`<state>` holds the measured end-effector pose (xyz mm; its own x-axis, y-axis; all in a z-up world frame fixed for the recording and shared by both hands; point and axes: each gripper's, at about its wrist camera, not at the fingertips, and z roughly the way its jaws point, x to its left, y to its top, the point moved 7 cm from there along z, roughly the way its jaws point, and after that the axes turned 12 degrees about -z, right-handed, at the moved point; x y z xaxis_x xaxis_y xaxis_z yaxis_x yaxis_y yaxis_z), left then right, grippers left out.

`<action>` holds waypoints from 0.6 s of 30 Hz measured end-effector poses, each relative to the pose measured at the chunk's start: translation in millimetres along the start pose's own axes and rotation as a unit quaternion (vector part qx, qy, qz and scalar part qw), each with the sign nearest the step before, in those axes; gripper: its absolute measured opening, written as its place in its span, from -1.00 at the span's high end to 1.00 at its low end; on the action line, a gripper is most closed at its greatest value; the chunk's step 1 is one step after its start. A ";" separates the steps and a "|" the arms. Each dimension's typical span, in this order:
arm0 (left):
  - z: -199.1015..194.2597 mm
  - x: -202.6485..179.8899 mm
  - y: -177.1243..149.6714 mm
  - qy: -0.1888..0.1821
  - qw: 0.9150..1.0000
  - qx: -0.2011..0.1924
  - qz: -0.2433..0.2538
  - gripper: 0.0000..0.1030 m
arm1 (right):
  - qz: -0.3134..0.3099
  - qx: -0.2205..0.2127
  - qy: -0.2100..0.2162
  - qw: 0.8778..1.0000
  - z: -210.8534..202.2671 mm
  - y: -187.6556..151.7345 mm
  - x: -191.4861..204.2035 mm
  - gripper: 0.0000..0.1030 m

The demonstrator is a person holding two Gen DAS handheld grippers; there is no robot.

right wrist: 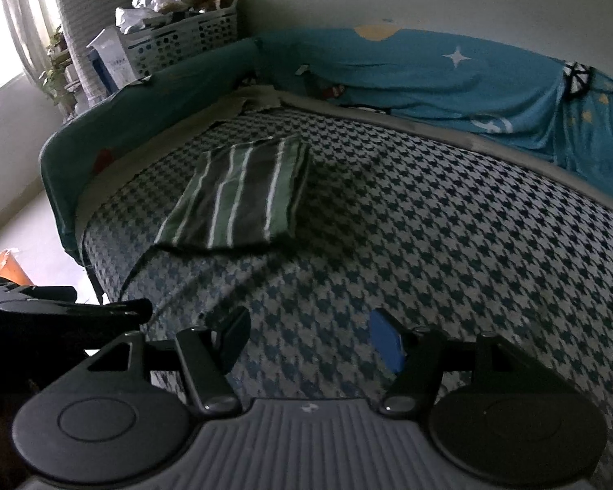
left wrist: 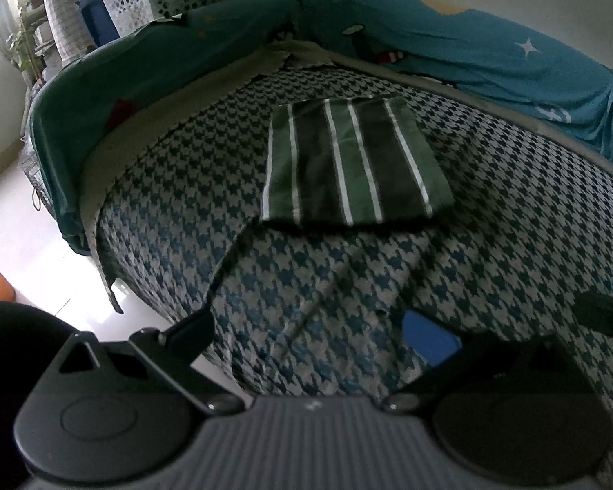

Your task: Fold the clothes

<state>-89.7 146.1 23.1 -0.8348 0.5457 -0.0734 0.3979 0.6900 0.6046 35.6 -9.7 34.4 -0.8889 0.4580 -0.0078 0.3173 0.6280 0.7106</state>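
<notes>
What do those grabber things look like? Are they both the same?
Yes, they match. Each gripper, left and right, is black with two round discs at the sides and a grey ribbed plate between them. Black hinged arms carry the jaws; one finger has a bright blue pad, the other looks dark.

Folded green striped cloth [left wrist: 355, 163] flat on houndstooth bedcover [left wrist: 510, 245]; left tool [left wrist: 310, 335] empty, apart.

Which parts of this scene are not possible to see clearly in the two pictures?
- Striped folded garment: its type and its inner layers are hidden by its own top layer, in both views.
- White basket: its contents are too small and blurred in the right wrist view; the left wrist view cuts them off at the top edge.
- Left hand-held gripper: the person holding it is out of frame.
</notes>
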 end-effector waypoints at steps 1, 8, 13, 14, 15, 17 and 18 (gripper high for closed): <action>-0.2 -0.9 -0.7 -0.001 1.000 0.000 0.001 -0.99 | 0.002 0.001 -0.002 1.000 -1.5 -1.7 -2.0 -0.27; -2.1 -4.0 -1.9 -0.004 1.000 0.000 0.000 -0.99 | 0.017 0.003 -0.018 1.000 -11.7 -11.4 -17.1 -0.27; -5.3 -8.1 -2.9 -0.008 1.000 -0.001 0.004 -0.99 | 0.030 -0.001 -0.027 0.999 -20.6 -15.5 -28.4 -0.27; -5.8 -9.0 -3.3 -0.009 1.000 -0.001 0.004 -0.99 | 0.032 0.000 -0.029 0.999 -22.1 -16.9 -30.5 -0.27; -6.2 -10.0 -3.8 -0.010 1.000 -0.001 0.005 -0.99 | 0.034 0.001 -0.031 0.999 -23.6 -18.5 -32.5 -0.27; -7.0 -12.4 -5.1 -0.012 1.000 0.000 0.008 -0.99 | 0.038 0.003 -0.035 0.999 -26.3 -21.3 -35.7 -0.27; -7.7 -13.9 -5.9 -0.013 1.000 0.000 0.009 -0.99 | 0.039 0.004 -0.038 0.999 -27.5 -23.1 -38.0 -0.27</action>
<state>-83.4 130.7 26.6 -0.8175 0.5699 -0.0827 0.4129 0.6802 0.6056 52.9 -58.9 37.7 -0.8338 0.5520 -0.0051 0.3882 0.5929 0.7056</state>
